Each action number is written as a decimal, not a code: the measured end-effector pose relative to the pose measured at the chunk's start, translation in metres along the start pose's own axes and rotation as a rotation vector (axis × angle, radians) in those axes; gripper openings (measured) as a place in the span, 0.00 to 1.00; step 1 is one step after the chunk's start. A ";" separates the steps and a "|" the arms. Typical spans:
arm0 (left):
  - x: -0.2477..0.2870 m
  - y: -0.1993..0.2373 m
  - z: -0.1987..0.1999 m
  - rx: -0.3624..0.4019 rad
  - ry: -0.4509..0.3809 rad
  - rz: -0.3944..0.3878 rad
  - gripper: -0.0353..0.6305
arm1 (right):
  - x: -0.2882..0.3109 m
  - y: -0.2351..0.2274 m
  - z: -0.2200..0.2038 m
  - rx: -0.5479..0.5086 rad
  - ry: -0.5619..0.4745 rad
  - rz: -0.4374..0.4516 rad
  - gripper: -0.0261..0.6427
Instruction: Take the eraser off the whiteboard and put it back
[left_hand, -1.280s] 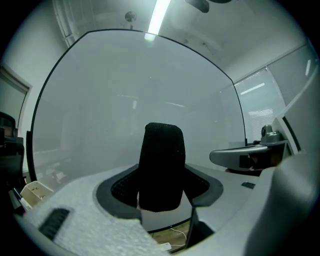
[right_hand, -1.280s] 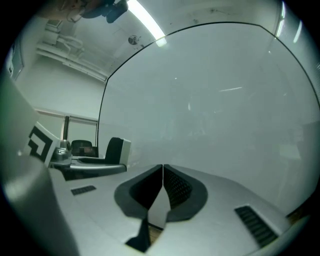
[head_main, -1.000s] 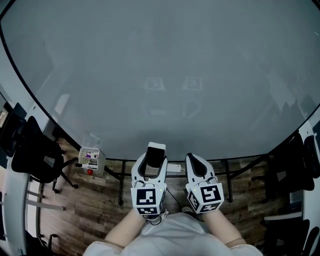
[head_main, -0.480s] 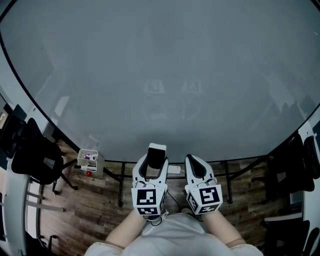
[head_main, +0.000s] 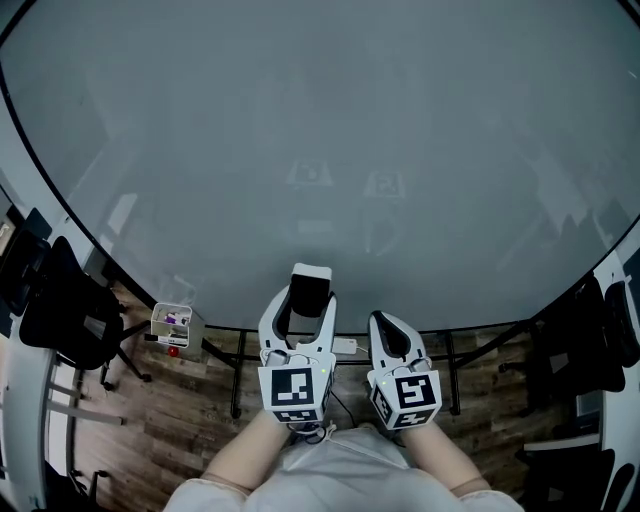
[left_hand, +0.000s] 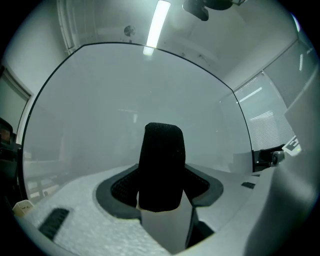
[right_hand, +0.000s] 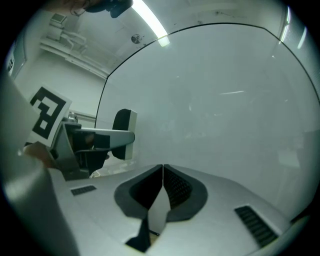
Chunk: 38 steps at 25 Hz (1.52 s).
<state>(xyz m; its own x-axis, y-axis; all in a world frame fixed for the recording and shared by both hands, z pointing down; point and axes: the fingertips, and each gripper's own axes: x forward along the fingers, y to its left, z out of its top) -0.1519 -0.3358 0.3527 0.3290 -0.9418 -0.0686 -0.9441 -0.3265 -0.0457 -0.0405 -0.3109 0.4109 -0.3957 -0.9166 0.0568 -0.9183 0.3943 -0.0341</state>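
At lower centre of the frame, the left tool (head_main: 308, 300) is gripping a white-bodied, black-felt rectangular eraser (left_hand: 161, 170) before the large pale-grey whiteboard (head_main: 320, 130), while the right tool (head_main: 388, 326) is resting with jaws pressed together, empty

text: none readable | signs: coded square markers on left cube (head_main: 293, 393), right cube (head_main: 404, 394)

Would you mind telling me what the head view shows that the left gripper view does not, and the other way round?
Only the head view shows the right gripper with its jaws together, the wooden floor, a dark chair and a small box at lower left. Only the left gripper view shows the ceiling light and the black felt face of the eraser. Both show the whiteboard and the eraser clamped in the left gripper.
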 end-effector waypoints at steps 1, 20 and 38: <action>0.003 0.001 0.002 0.006 -0.007 0.005 0.44 | 0.000 -0.001 0.000 -0.005 0.002 -0.004 0.08; 0.031 0.005 0.007 0.037 -0.026 0.069 0.44 | 0.006 -0.012 0.003 -0.004 -0.004 -0.002 0.08; -0.010 0.001 -0.001 0.102 -0.027 0.026 0.50 | -0.002 0.004 -0.011 0.005 0.027 0.001 0.08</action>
<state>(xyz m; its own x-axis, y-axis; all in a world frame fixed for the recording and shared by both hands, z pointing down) -0.1557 -0.3266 0.3544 0.3060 -0.9470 -0.0980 -0.9458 -0.2907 -0.1447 -0.0435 -0.3064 0.4219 -0.3968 -0.9141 0.0833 -0.9179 0.3949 -0.0392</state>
